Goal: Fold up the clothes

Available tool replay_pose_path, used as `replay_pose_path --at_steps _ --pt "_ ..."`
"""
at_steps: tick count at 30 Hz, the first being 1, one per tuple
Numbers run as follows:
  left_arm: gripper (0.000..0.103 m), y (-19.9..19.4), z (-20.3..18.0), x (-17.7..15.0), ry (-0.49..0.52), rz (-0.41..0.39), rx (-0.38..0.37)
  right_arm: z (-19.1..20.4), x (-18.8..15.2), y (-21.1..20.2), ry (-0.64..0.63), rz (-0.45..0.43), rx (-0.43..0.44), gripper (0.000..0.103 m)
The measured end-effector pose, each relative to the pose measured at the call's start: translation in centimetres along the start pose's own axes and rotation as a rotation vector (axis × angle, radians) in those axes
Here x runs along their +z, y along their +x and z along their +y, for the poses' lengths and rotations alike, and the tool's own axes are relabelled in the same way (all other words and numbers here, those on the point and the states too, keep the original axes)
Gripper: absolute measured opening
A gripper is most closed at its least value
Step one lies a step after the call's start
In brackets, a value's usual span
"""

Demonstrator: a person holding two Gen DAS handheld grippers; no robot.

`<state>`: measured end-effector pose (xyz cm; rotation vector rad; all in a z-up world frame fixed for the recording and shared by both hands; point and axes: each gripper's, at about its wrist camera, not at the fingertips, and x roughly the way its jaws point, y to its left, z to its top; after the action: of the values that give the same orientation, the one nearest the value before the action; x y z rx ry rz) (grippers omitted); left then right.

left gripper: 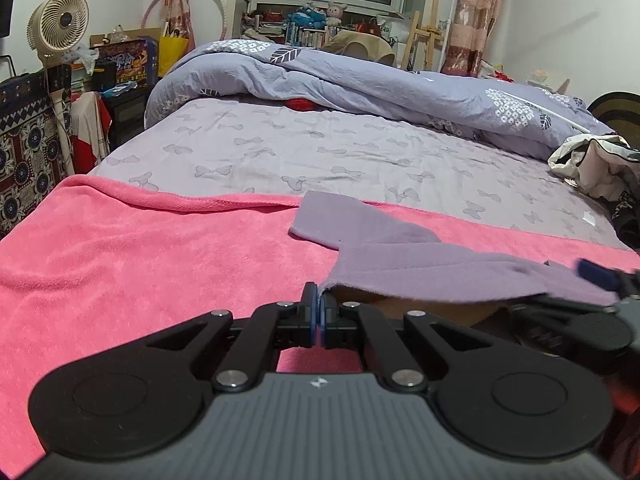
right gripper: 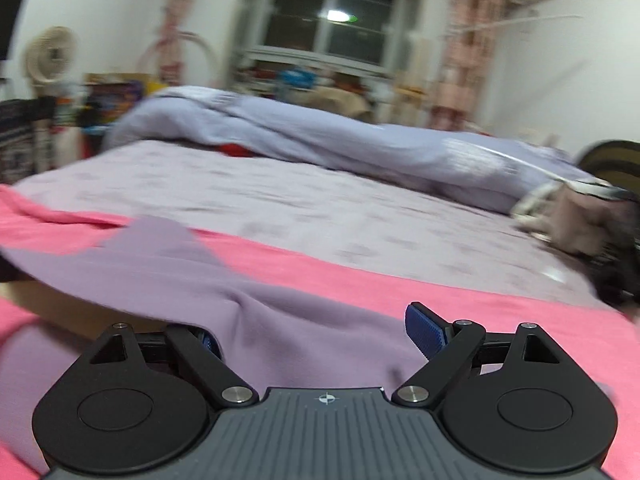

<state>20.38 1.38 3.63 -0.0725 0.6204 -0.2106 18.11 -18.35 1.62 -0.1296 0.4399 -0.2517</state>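
Note:
A purple garment (left gripper: 400,256) lies partly lifted over a pink towel (left gripper: 140,264) on the bed. My left gripper (left gripper: 319,312) is shut, its blue pads pinching the garment's near edge. That edge sags off to the right, towards a blue-padded finger (left gripper: 596,274) of the other gripper. In the blurred right wrist view, my right gripper (right gripper: 316,332) stands open and wide. The purple garment (right gripper: 280,320) lies loosely between its jaws. Cloth half hides the left finger (right gripper: 208,340), and the right finger (right gripper: 424,328) shows its blue pad bare.
Beyond the towel, a lilac butterfly-print sheet (left gripper: 320,152) covers the bed. A bunched blue-grey duvet (left gripper: 360,80) lies along the far side. A heap of other clothes (left gripper: 592,168) sits at the right edge. A fan (left gripper: 60,24) and clutter stand left of the bed.

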Motion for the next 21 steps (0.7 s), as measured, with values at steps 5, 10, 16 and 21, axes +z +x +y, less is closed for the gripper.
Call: replay_pose_path --at_steps 5,10,16,21 --pt "0.0 0.1 0.4 0.0 -0.027 0.0 0.006 -4.5 -2.0 0.4 -0.049 0.023 -0.12 0.091" --pt "0.0 -0.2 0.2 0.1 -0.039 -0.014 -0.034 -9.4 -4.3 -0.9 -0.116 0.018 -0.167 0.099" --pt "0.0 -1.0 -1.9 0.6 0.034 -0.059 0.018 -9.8 -5.1 -4.6 -0.14 -0.048 -0.123 0.1" --pt "0.0 -2.8 -1.2 2.4 -0.01 -0.113 0.038 -7.9 -6.3 -5.3 -0.198 -0.022 -0.135 0.1"
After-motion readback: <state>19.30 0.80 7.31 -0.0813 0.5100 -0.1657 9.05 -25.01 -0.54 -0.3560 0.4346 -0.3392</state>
